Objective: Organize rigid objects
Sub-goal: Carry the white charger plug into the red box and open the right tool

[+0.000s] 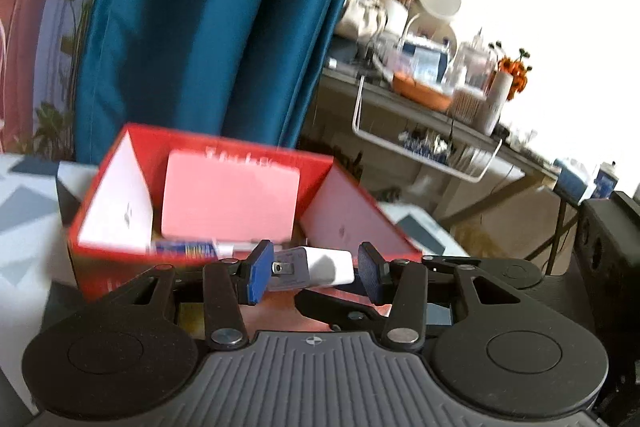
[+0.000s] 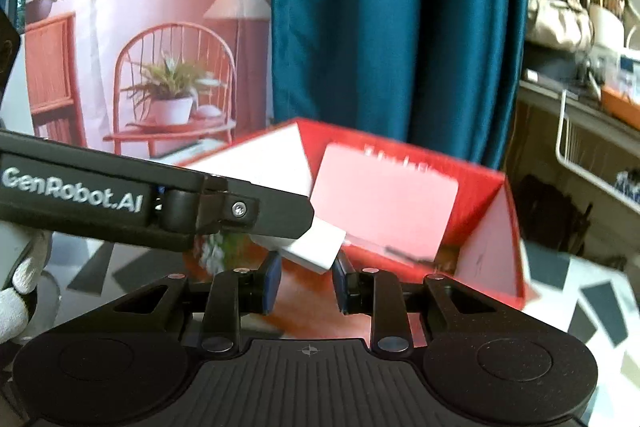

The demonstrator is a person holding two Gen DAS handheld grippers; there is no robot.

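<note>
White plug adapter (image 1: pixel 320 267) is pinched in the left gripper (image 1: pixel 316 273), right gripper (image 2: pixel 306 281) half-spread and empty; next it probably drops into the red box (image 1: pixel 224 147).

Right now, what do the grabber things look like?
Both are black. Each gripper, left and right, has two fingers with blue pads, silver screws, and a ribbed grey base. One side reads "GenRobot.AI" in white. A white knitted glove shows.
</note>
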